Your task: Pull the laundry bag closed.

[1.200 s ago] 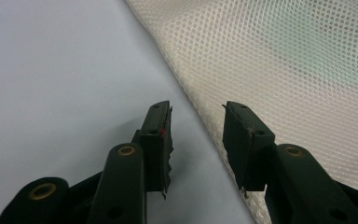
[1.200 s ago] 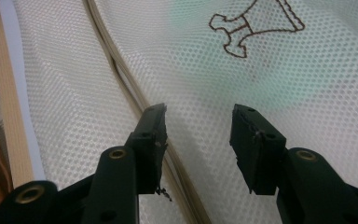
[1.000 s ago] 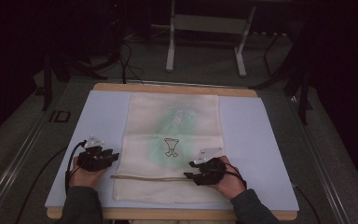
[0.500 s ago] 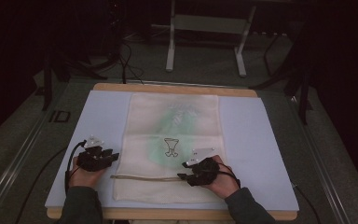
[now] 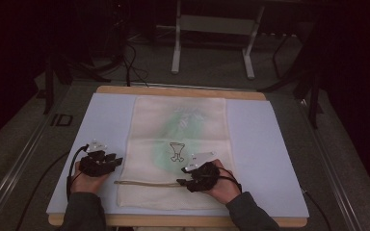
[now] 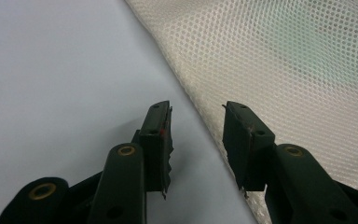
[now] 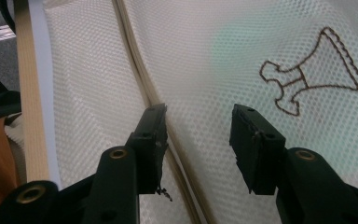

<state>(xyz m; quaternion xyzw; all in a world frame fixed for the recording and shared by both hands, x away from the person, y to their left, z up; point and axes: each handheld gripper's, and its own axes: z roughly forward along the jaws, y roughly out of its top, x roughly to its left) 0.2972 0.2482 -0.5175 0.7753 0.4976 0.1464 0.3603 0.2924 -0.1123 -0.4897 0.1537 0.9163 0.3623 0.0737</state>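
Note:
A cream mesh bag [image 5: 178, 149] lies flat on the pale mat, with a brown embroidered emblem [image 5: 176, 151] and a green tint showing through. A tan drawstring [image 5: 144, 183] crosses its near part. My left gripper [image 5: 115, 160] rests at the bag's left edge, open; in the left gripper view the mesh edge [image 6: 205, 107] runs between its jaws. My right gripper [image 5: 182, 182] is low over the bag at the drawstring's right end, open. In the right gripper view the drawstring [image 7: 140, 70] passes just inside the left jaw and the emblem [image 7: 312, 70] lies ahead to the right.
The pale mat [image 5: 270, 144] lies on a wooden board [image 5: 183, 90] that sits on a grey surface. Metal stand legs [image 5: 212, 43] and cables [image 5: 125, 62] are beyond the far edge. Cables trail from both grippers near the front edge.
My right gripper has slid left along the drawstring toward the bag's middle. The left gripper has stayed put.

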